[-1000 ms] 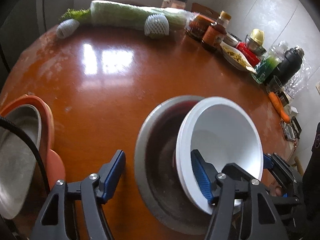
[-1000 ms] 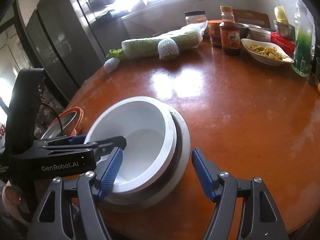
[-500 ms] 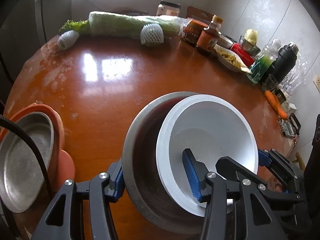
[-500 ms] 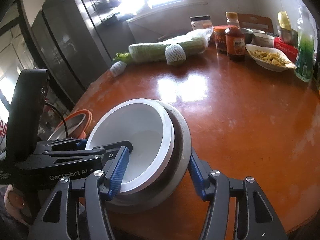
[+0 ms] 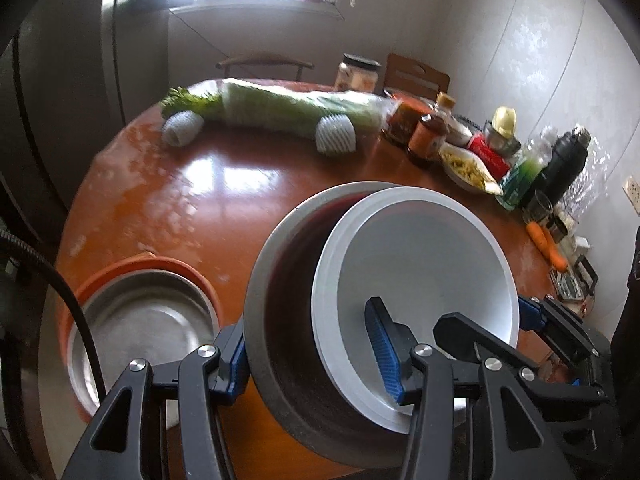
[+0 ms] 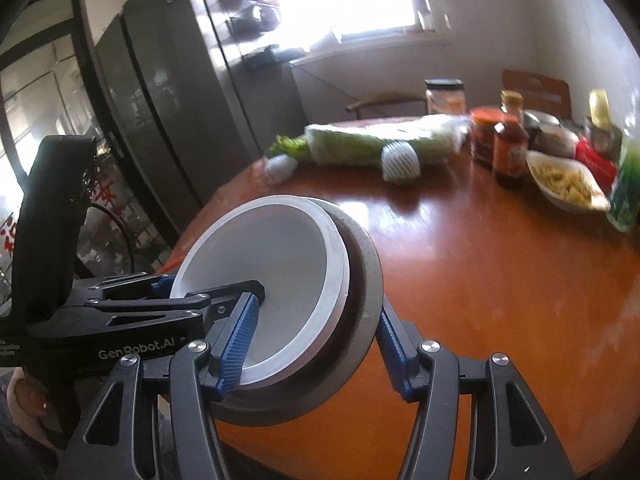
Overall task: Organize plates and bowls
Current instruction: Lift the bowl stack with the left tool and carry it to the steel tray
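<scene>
A white bowl [image 5: 420, 264] sits nested in a wider steel bowl [image 5: 280, 280], and the stack hangs tilted above the orange-brown table [image 5: 200, 200]. My left gripper [image 5: 308, 360] is shut on the stack's near wall, one pad outside the steel, the other inside the white bowl. In the right wrist view my right gripper [image 6: 314, 350] is shut on the opposite wall of the steel bowl [image 6: 360, 248] and white bowl [image 6: 288, 256] in the same way. Each gripper shows in the other's view, across the bowls.
An orange basin [image 5: 140, 268] holding a steel plate stands at the table's near left edge. A long cabbage [image 5: 288, 108], jars, sauce bottles [image 6: 508, 148], a dish of food [image 6: 564, 184], a black flask [image 5: 564, 168] and a carrot [image 5: 546, 246] line the far and right sides. A dark fridge [image 6: 168, 100] stands behind.
Both grippers closed on the stacked bowls, which then rose off the table and tilted. The table now lies farther below and the orange basin is more in view.
</scene>
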`<move>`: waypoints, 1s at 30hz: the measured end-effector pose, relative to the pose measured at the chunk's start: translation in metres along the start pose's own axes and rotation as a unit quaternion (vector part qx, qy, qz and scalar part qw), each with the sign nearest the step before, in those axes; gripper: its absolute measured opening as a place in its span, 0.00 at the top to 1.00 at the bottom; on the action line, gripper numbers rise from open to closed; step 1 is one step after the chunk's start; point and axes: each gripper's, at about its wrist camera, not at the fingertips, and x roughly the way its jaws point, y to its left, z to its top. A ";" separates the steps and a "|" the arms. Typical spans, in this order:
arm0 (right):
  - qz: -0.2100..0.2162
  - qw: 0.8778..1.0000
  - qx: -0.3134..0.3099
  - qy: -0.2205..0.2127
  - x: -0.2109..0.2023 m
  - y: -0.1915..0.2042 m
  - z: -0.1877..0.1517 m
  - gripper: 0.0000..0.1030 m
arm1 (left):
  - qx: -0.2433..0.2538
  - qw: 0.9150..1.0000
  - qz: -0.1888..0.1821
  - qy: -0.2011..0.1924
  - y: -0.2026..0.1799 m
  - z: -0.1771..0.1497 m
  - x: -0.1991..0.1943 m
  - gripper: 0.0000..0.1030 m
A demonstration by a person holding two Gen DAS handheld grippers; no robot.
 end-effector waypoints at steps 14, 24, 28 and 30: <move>0.050 0.997 -0.054 0.000 0.025 0.079 0.035 0.41 | -0.041 0.997 0.048 -0.038 0.075 0.001 -0.057 0.50; 0.087 0.992 -0.084 0.020 0.053 0.129 0.041 0.41 | -0.069 0.993 0.082 -0.049 0.119 -0.008 -0.078 0.49; 0.092 0.991 -0.090 0.023 0.058 0.137 0.044 0.41 | -0.074 0.993 0.083 -0.050 0.127 -0.011 -0.080 0.49; 0.093 0.991 -0.090 0.027 0.062 0.138 0.044 0.41 | -0.077 0.992 0.083 -0.047 0.129 -0.013 -0.078 0.49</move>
